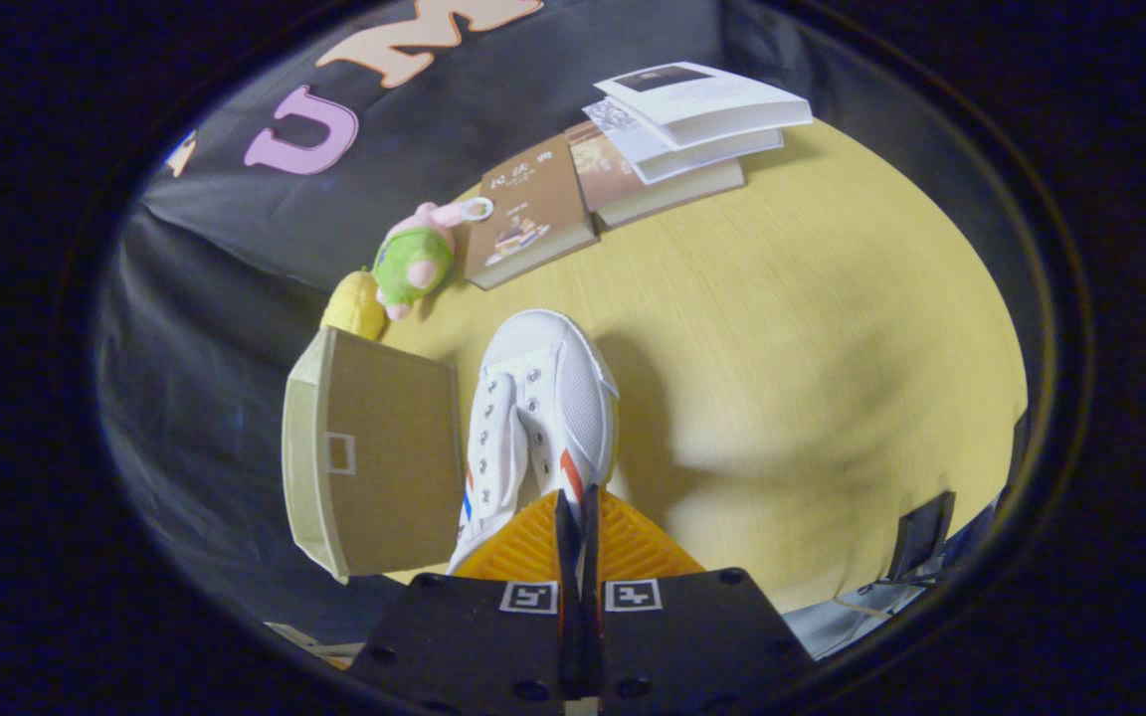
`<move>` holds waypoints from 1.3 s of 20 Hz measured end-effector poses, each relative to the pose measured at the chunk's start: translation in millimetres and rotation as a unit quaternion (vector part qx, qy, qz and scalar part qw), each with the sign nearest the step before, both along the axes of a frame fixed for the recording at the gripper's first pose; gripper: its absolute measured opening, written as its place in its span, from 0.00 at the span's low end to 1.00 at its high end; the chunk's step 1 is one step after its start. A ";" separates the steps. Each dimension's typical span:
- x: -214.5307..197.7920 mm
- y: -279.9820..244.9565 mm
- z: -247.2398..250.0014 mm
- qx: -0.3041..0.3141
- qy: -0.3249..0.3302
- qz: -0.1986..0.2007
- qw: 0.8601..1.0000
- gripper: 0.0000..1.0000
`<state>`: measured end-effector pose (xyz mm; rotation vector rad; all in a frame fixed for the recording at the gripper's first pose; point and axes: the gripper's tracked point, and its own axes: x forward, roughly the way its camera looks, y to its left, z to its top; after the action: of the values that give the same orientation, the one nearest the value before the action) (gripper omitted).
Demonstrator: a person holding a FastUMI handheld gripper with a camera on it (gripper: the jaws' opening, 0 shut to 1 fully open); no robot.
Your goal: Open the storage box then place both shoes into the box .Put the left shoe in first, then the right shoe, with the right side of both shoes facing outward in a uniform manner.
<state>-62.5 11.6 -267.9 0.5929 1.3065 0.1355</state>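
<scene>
**Shoe pinched at the heel collar, box lid beside it**

Furthest left lies the cardboard storage box point(374, 452), its brown panel with a small square cut-out facing up and its pale side wall turned toward the booth cloth. It looks like thin, light card — stiff enough to hold shape, easy to dent or push across the table, so it probably wants a gentle grip at an edge. Whether it is already open cannot be told from here.

Just right of it, touching or nearly touching its edge, hangs or rests the white canvas sneaker point(545, 418), with red and blue stripes on its sides. Its long axis runs straight away from the gripper: heel nearest the fingers, toe pointing out toward the brown book point(528, 214) and the green plush toy point(414, 261) beyond. The upper is soft and would fold under pressure, and the shoe is likely light; the rear collar is a sensible place to take hold.

The gripper point(578, 522) sits at that heel end, its fingers point(565, 537) drawn almost together with a thin edge of the shoe's rear opening apparently clamped between them — the contact itself is partly hidden.

Right of the shoe the yellow wooden table point(832, 328) carries only shadow; a stack of books point(692, 124) lies at its far edge.
</scene>
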 end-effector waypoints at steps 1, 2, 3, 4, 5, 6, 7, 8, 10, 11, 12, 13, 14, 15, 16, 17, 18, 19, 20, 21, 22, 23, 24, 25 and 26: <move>4.3 6.3 9.0 0.002 -0.007 -0.002 1.000 0.04; 7.0 12.0 17.8 0.005 -0.013 -0.001 1.000 0.04; 10.9 19.8 27.6 0.009 -0.020 0.000 1.000 0.04; 14.2 26.3 36.9 0.012 -0.027 -0.001 1.000 0.04; 16.8 34.2 46.1 0.015 -0.033 0.001 0.999 0.04; 19.9 40.5 55.2 0.016 -0.041 0.003 0.999 0.03; 23.6 46.0 63.8 0.016 -0.049 0.003 0.999 0.04; 26.0 52.8 71.4 0.018 -0.054 0.008 0.998 0.03; 31.6 68.0 88.1 0.025 -0.067 0.008 0.997 0.03; 33.3 76.6 94.9 0.031 -0.071 0.011 0.997 0.03; 35.3 84.1 102.4 0.036 -0.077 0.008 0.996 0.03; 36.2 93.4 107.8 0.040 -0.080 0.012 0.996 0.03; 37.4 102.7 114.1 0.044 -0.085 0.017 0.995 0.03; 36.9 112.6 120.7 0.045 -0.090 0.019 0.995 0.03; 37.3 122.1 123.7 0.046 -0.091 0.026 0.994 0.04; 37.9 133.0 127.1 0.049 -0.095 0.028 0.994 0.03; 37.0 141.7 129.9 0.051 -0.096 0.032 0.994 0.03; 37.9 152.6 131.2 0.055 -0.097 0.035 0.993 0.03; 38.9 161.8 131.6 0.057 -0.097 0.035 0.993 0.03; 38.6 172.2 131.0 0.060 -0.096 0.039 0.993 0.03; 38.0 181.3 129.7 0.061 -0.094 0.042 0.993 0.03; 37.1 189.5 126.9 0.060 -0.091 0.046 0.993 0.03; 38.0 196.8 122.4 0.057 -0.089 0.051 0.993 0.03; 37.3 203.8 117.9 0.052 -0.086 0.055 0.993 0.03; 37.3 208.9 112.4 0.048 -0.083 0.060 0.994 0.03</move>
<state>-25.2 220.5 -155.6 0.5725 1.1783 0.3404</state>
